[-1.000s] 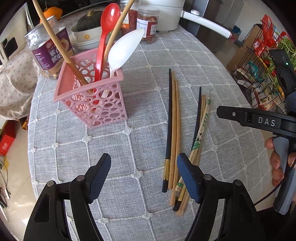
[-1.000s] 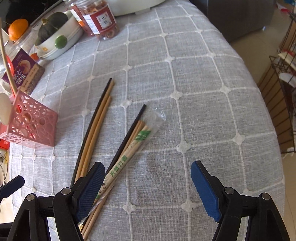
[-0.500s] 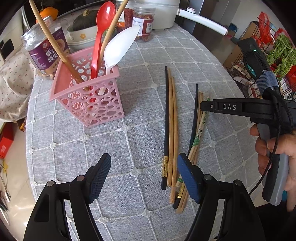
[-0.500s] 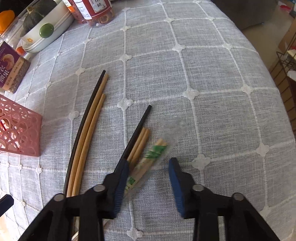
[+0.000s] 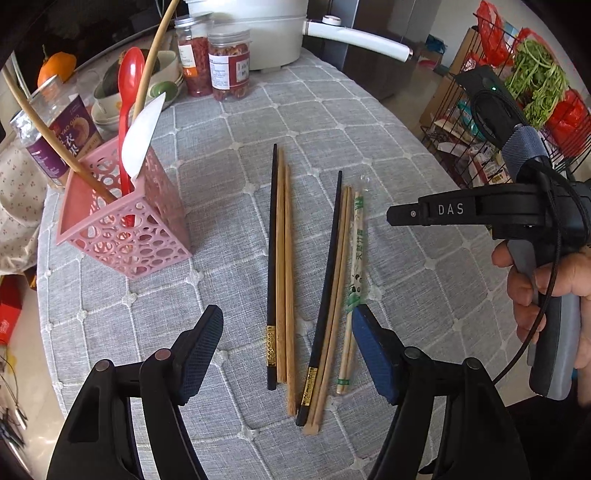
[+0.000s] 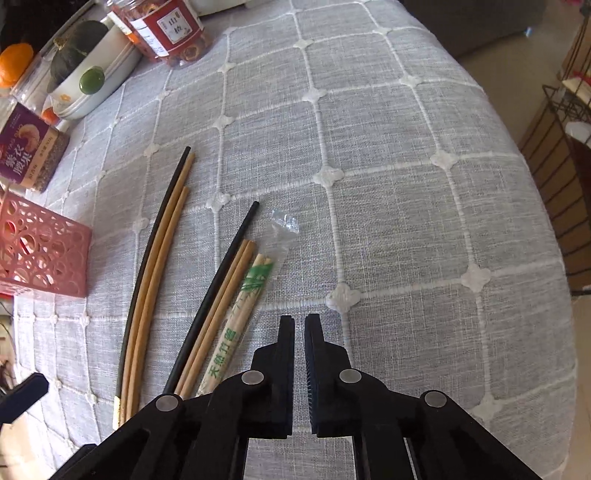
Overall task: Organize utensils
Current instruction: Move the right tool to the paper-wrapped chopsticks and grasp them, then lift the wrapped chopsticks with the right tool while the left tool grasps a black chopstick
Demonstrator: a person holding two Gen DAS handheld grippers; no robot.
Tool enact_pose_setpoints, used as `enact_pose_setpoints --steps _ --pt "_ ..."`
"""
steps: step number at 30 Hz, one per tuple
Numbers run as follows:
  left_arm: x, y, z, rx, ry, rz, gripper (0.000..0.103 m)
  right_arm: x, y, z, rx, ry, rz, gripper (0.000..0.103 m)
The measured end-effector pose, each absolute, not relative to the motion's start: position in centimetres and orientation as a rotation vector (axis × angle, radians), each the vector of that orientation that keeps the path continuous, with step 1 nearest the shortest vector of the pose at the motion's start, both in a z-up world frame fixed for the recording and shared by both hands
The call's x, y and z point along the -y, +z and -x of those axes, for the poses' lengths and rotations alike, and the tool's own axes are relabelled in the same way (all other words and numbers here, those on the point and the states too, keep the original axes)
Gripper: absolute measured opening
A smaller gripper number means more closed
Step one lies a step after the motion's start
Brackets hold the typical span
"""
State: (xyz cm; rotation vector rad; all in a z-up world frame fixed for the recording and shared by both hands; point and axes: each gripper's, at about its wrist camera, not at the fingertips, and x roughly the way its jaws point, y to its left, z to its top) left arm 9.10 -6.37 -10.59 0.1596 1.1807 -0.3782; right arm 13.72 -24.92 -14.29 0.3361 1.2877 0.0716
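Observation:
Several chopsticks lie on the grey tablecloth: a left bundle [image 5: 279, 258] of one black and two wooden sticks, and a right bundle [image 5: 332, 280] of one black and two wooden sticks beside a plastic-wrapped bamboo pair [image 5: 355, 258]. A pink perforated holder [image 5: 125, 225] at the left holds a red spoon [image 5: 127, 99], a white spoon and long wooden sticks. My left gripper [image 5: 286, 349] is open above the near ends of the chopsticks. My right gripper [image 6: 299, 325] is shut and empty, just right of the wrapped pair [image 6: 240, 314]; it also shows in the left wrist view [image 5: 395, 216].
Jars [image 5: 227, 66], bowls with a squash [image 6: 85, 66], a labelled jar [image 5: 61, 125] and a white pot [image 5: 266, 29] stand at the back of the table. A wire rack with greens [image 5: 532, 85] stands off the table's right edge.
My right gripper has closed from wide open to shut, holding nothing, and moved forward beside the wrapped pair. My left gripper stayed open and edged forward over the chopsticks.

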Motion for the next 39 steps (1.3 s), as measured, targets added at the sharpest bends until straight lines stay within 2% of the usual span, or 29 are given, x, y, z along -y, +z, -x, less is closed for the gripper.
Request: enact_pose_setpoints --steps 2,9,10,15,18,19,21,23,26,29,32,39 --pt "6.4 -10.6 -9.1 -1.177 -0.37 -0.165 0.075 25.1 -14.6 -14.0 -1.296 0.09 -0.402 0.039" --pt "4.4 -11.2 -9.5 -1.189 -0.329 -0.151 0.075 22.2 -15.6 -15.5 -1.32 0.099 -0.362 0.041" --pt "4.1 -11.2 -9.5 -1.191 -0.327 -0.15 0.074 21.8 -15.5 -15.5 -1.31 0.09 -0.326 0.04" --pt "4.1 -11.1 -9.5 -1.189 -0.341 -0.152 0.07 20.3 -15.4 -14.9 -1.333 0.047 -0.121 0.019" --pt "5.0 -11.0 -9.3 -1.187 -0.368 -0.161 0.064 21.2 -15.4 -14.5 -1.343 0.04 -0.109 0.004" --pt "5.4 -11.0 -9.3 -1.185 -0.378 -0.167 0.06 21.8 -15.4 -14.4 -1.347 0.041 -0.124 0.002" --pt "6.4 -11.1 -9.4 -1.188 -0.393 -0.181 0.053 23.1 -15.2 -14.1 -1.345 0.028 -0.151 0.001" --pt "7.5 -11.4 -9.8 -1.197 -0.411 -0.189 0.04 24.2 -15.0 -13.8 -1.335 0.034 -0.196 0.002" --pt "9.5 -11.8 -10.5 -1.197 -0.434 -0.227 0.026 26.3 -13.9 -13.1 -1.301 0.054 -0.265 0.002" --pt "11.1 -12.7 -12.3 -1.214 -0.432 -0.231 0.016 27.9 -12.6 -12.3 -1.264 0.071 -0.291 0.002" --pt "12.3 -13.7 -14.8 -1.241 -0.422 -0.212 0.009 28.6 -11.7 -11.6 -1.24 0.087 -0.318 0.002" --pt "13.8 -15.7 -18.4 -1.317 -0.418 -0.172 0.003 30.1 -11.5 -11.1 -1.225 0.11 -0.349 0.002"
